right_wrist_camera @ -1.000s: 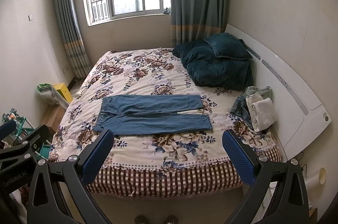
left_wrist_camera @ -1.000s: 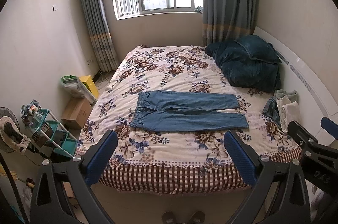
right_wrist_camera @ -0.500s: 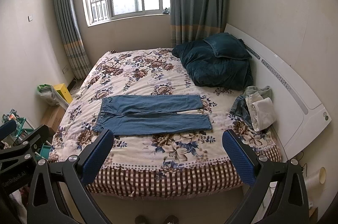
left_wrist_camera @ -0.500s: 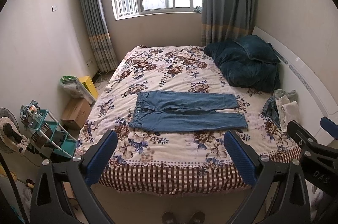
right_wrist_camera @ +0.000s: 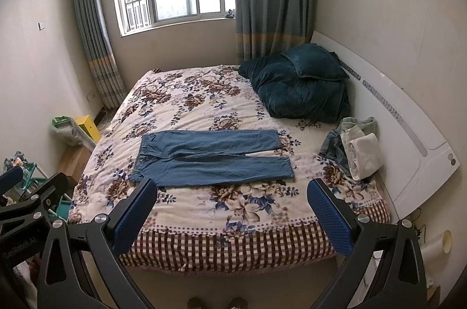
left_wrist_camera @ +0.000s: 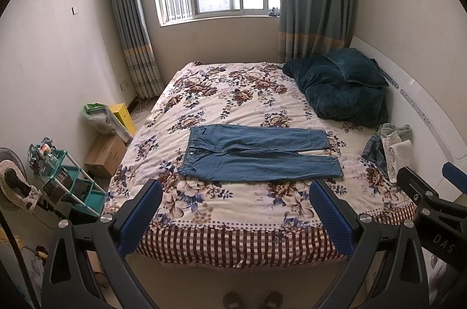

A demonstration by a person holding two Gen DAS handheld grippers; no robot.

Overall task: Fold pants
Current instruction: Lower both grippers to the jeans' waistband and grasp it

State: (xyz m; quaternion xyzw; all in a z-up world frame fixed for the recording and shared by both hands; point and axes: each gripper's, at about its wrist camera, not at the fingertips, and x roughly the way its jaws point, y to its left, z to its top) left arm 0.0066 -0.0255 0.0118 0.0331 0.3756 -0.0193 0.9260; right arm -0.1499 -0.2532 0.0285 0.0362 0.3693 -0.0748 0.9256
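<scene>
Blue jeans (left_wrist_camera: 256,154) (right_wrist_camera: 210,155) lie flat on the floral bed cover, waistband to the left, both legs stretched to the right. My left gripper (left_wrist_camera: 236,198) hovers off the near edge of the bed, well short of the jeans, open and holding nothing. My right gripper (right_wrist_camera: 232,195) is held at about the same distance, also open and empty. Part of the right gripper shows at the right edge of the left wrist view, and part of the left gripper at the left edge of the right wrist view.
The bed (left_wrist_camera: 233,244) (right_wrist_camera: 221,244) fills the room's middle, with a dark teal duvet and pillow (left_wrist_camera: 341,87) by the white headboard (right_wrist_camera: 408,128). Folded clothes (right_wrist_camera: 359,151) lie at the right. A teal shelf rack (left_wrist_camera: 70,186), cardboard box (left_wrist_camera: 105,154) and bags stand left.
Both views have shifted very slightly; the jeans and bed stay as they were and both grippers remain open.
</scene>
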